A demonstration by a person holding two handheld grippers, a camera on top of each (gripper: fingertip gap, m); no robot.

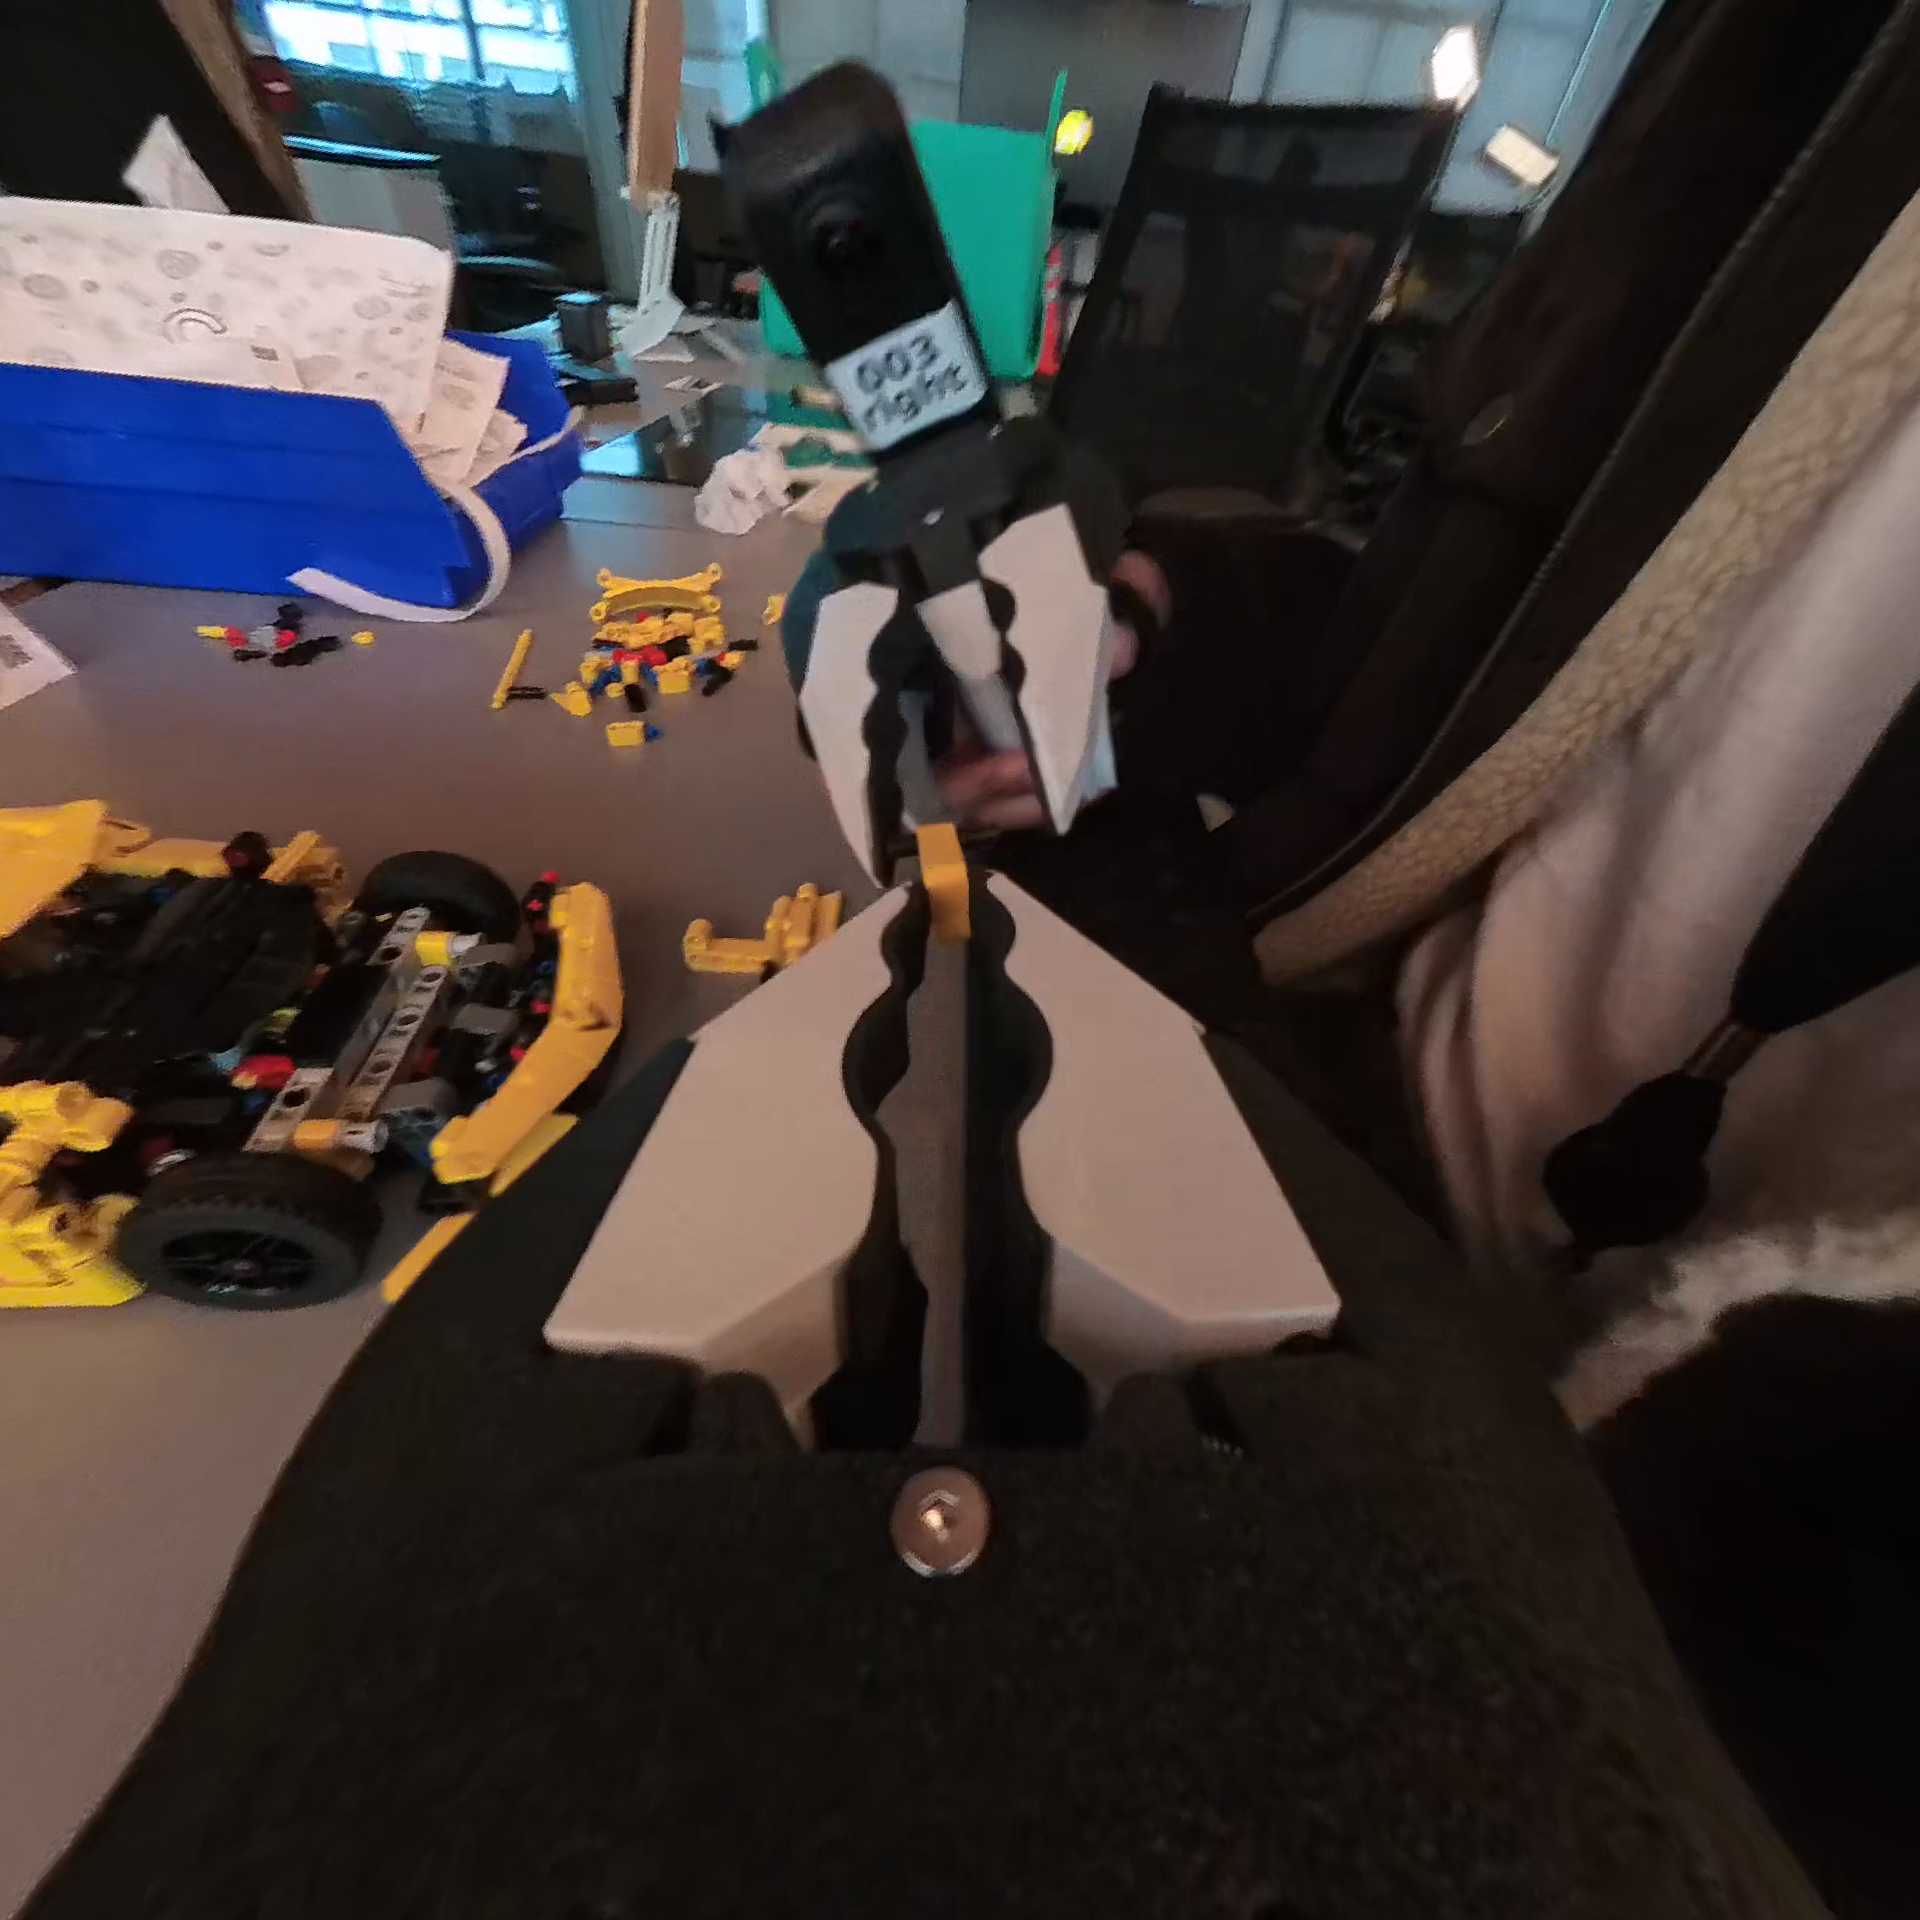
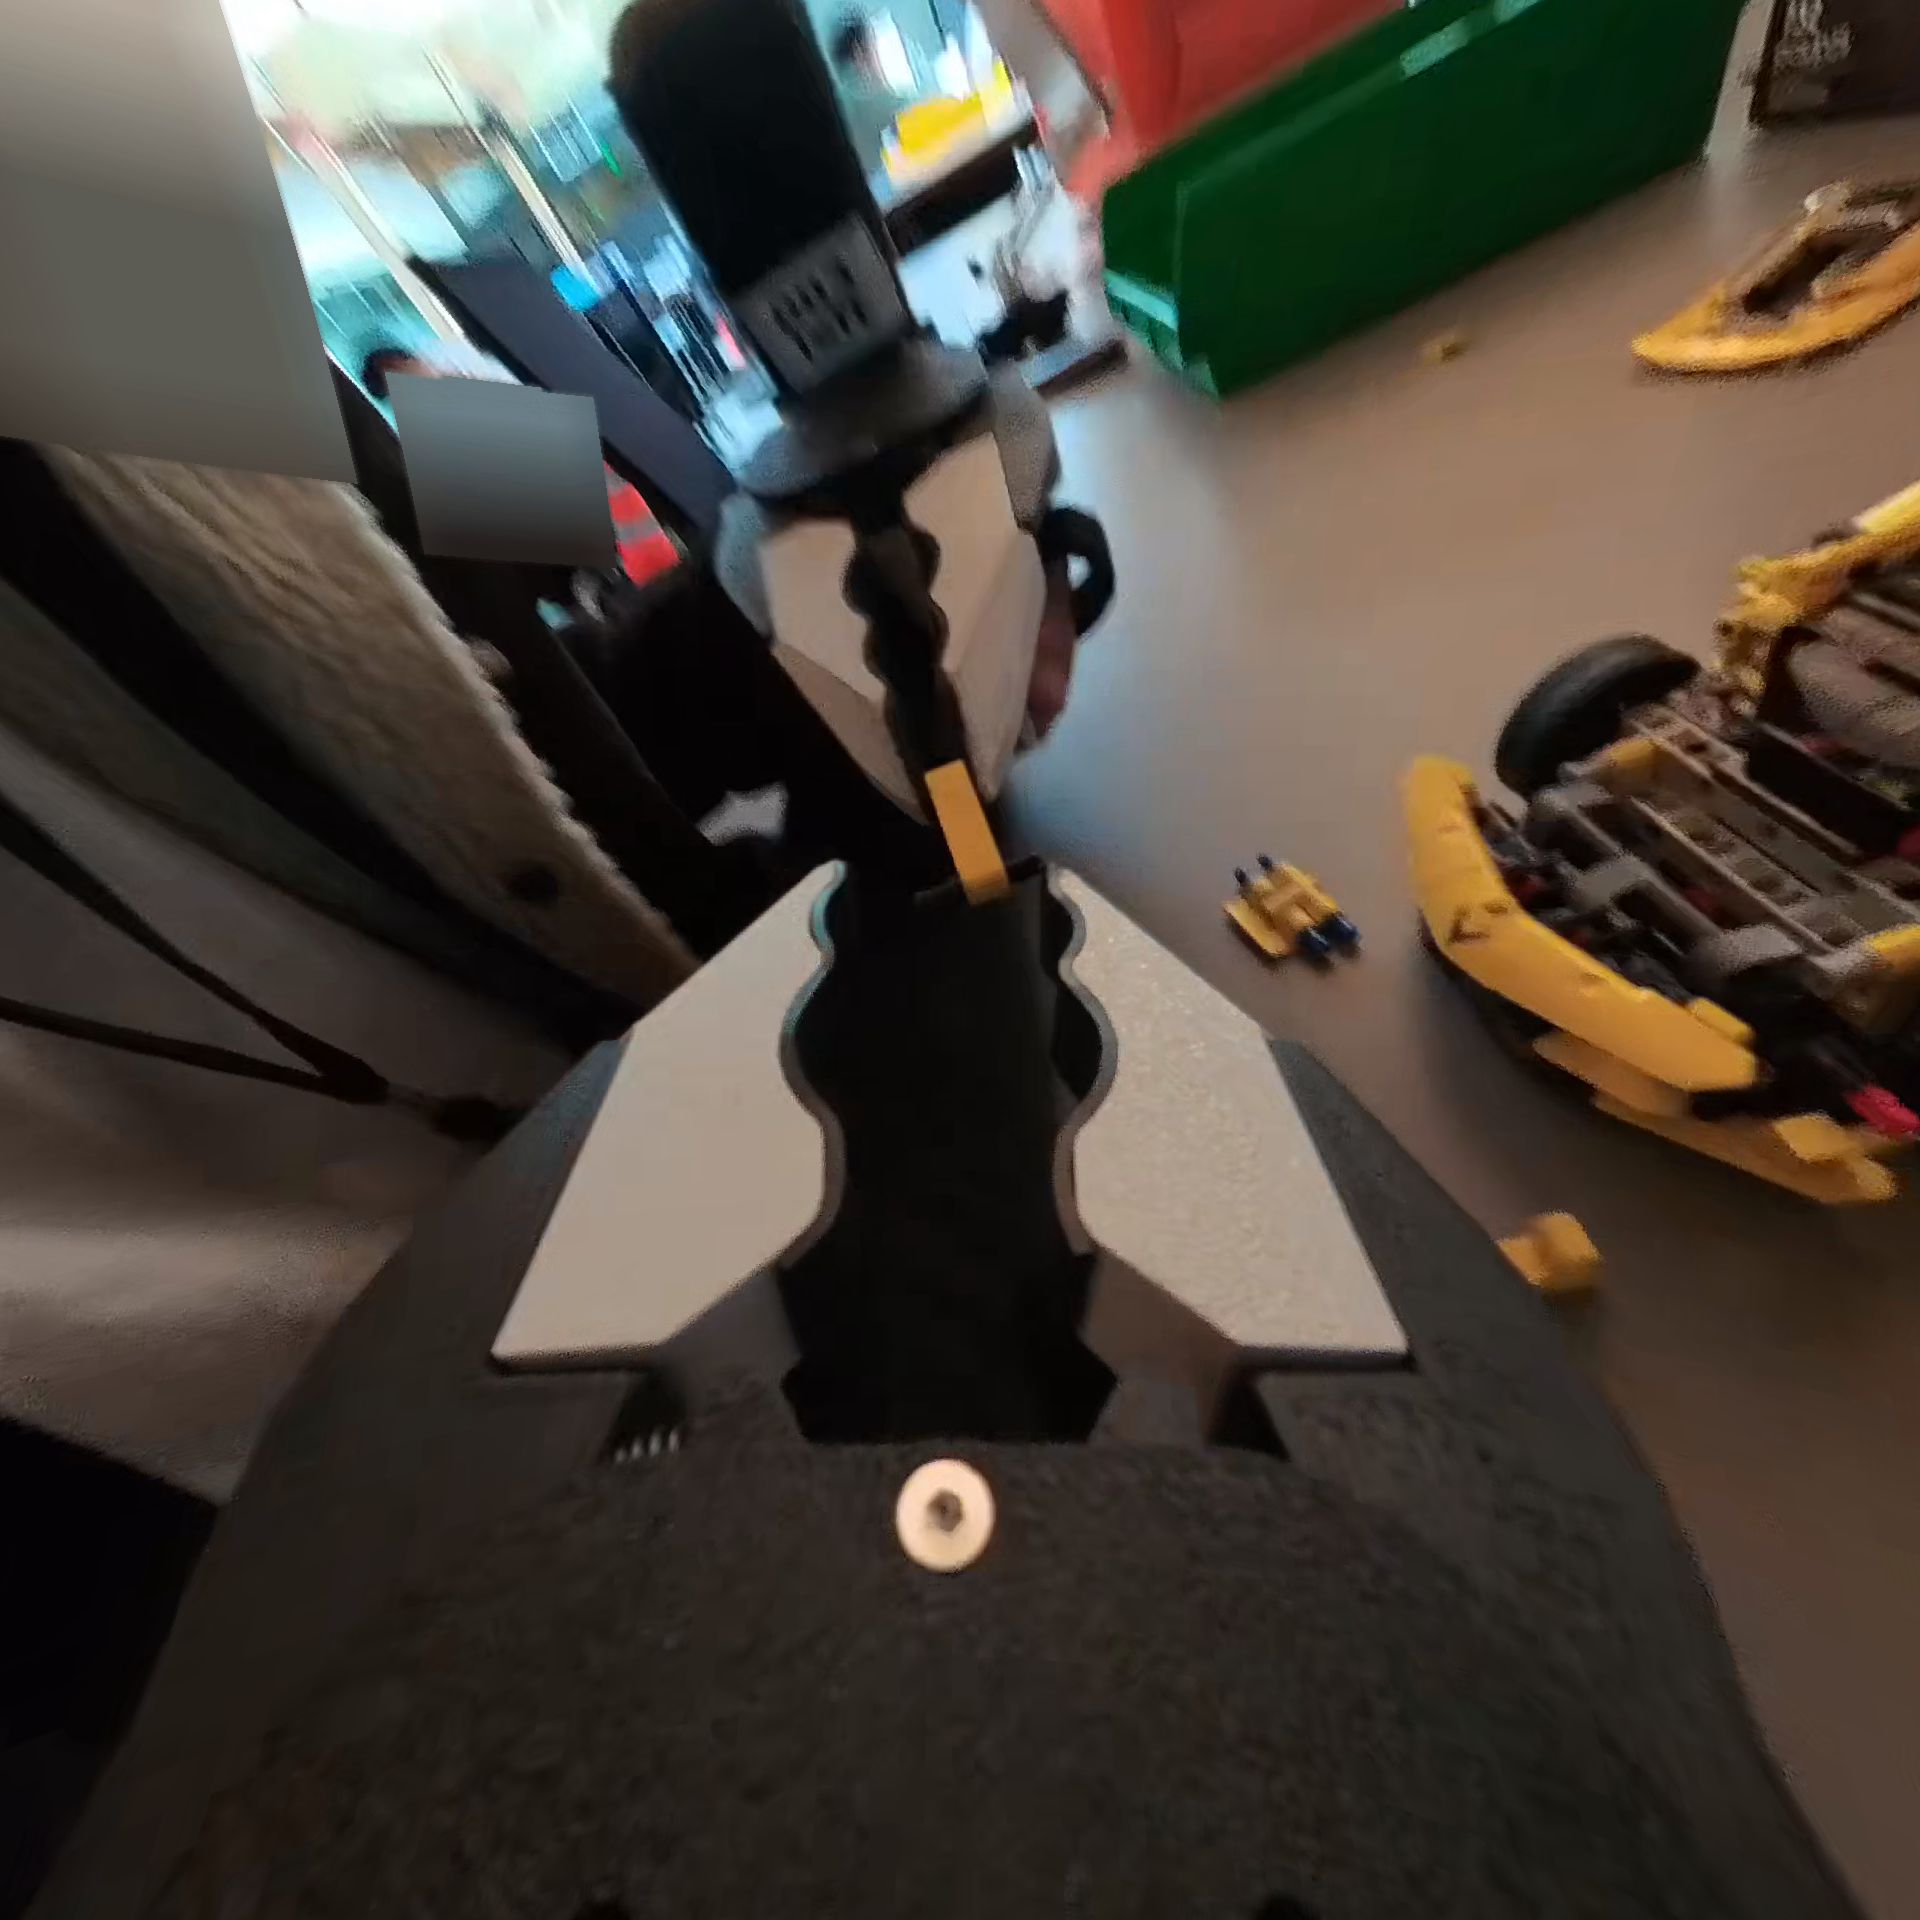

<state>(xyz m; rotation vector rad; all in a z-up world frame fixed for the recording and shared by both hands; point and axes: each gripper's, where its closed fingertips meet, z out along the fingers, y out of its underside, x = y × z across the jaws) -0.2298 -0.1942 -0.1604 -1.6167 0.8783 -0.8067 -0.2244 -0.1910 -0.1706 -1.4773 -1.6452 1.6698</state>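
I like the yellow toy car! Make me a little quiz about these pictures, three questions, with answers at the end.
1. True or false: the left gripper is shut on a small yellow piece.
2. What colour is the bin that holds the paper sheets? A red, B blue, C white.
3. Fill the gap: the right gripper has its jaws ____.

Key: 1 true; 2 B; 3 open.
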